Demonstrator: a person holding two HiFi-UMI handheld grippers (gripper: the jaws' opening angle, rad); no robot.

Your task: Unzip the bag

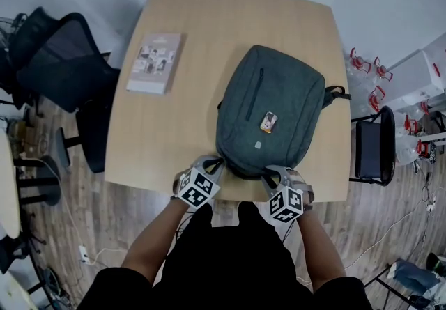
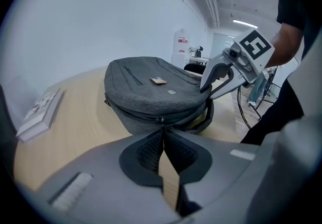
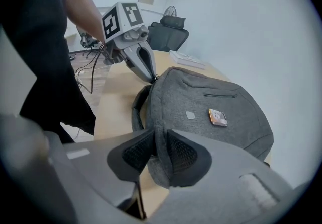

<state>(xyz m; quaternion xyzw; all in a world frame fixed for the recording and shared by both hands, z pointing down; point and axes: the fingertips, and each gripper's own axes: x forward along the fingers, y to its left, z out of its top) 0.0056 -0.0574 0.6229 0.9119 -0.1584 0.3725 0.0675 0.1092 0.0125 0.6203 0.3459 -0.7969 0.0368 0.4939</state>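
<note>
A grey backpack (image 1: 268,110) lies flat on the wooden table (image 1: 160,141), its near end at the front edge. My left gripper (image 1: 212,166) sits at the bag's near left corner. In the left gripper view its jaws (image 2: 162,130) are shut, with the zipper pull (image 2: 161,119) pinched at their tips. My right gripper (image 1: 273,175) is at the near right corner. In the right gripper view its pads (image 3: 181,153) press on a fold of the bag's grey fabric (image 3: 161,157). A small colourful tag (image 1: 268,121) lies on top of the bag.
A thin book (image 1: 155,63) lies on the table's far left part. Black office chairs (image 1: 59,58) stand to the left of the table. Another black chair (image 1: 373,148) stands at its right, with white bins (image 1: 418,79) behind it.
</note>
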